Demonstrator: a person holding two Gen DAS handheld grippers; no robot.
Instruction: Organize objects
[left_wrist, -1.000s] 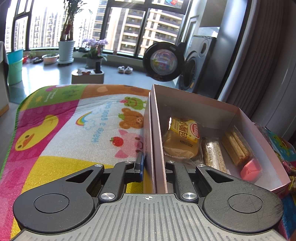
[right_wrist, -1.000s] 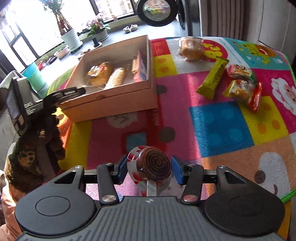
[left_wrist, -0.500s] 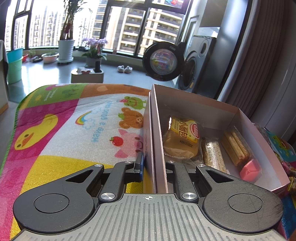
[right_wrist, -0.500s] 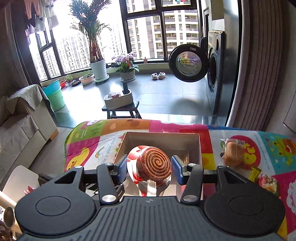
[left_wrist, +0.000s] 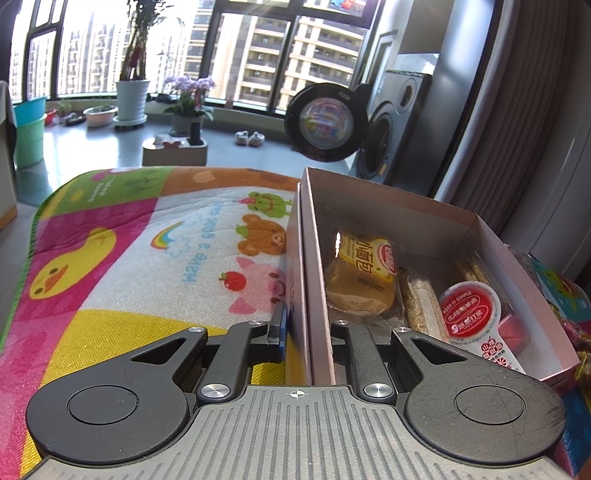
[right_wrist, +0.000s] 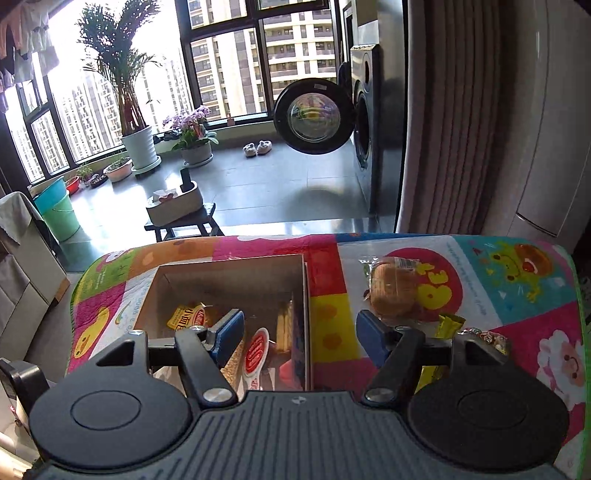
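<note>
Your left tongs (left_wrist: 306, 334) are clenched on the near left wall of the cardboard box (left_wrist: 314, 266), one finger outside against the play mat (left_wrist: 122, 266) that covers the desk, the other inside the box. Your right tongs (right_wrist: 300, 334) are released, jaws spread wide and holding nothing, hovering above the near right part of the box (right_wrist: 229, 271).

The lollipop (left_wrist: 471, 314) in its red and white wrapper lies inside the box, label up, resting on the snacks near the right wall; from the right wrist it shows between the spread fingers (right_wrist: 255, 350). Beside it in the box are a yellow-labelled bread packet (left_wrist: 364, 275) toward the left, a pale crisp bar (left_wrist: 421, 306) in clear wrap in the middle, a pack of biscuit sticks (left_wrist: 476, 271) behind the lollipop, and something pink-red (left_wrist: 513, 328) under its right edge.

Outside the box, on the mat to the right, lie a wrapped round bun (right_wrist: 393, 291), a yellow-green bar (right_wrist: 448, 325) partly hidden by the right finger, and a small colourful packet (right_wrist: 487, 338) just beside it. All three are well apart from the box wall.

Beyond the desk stands a washing machine (right_wrist: 364, 125) with its round door (right_wrist: 314, 116) swung open.
</note>
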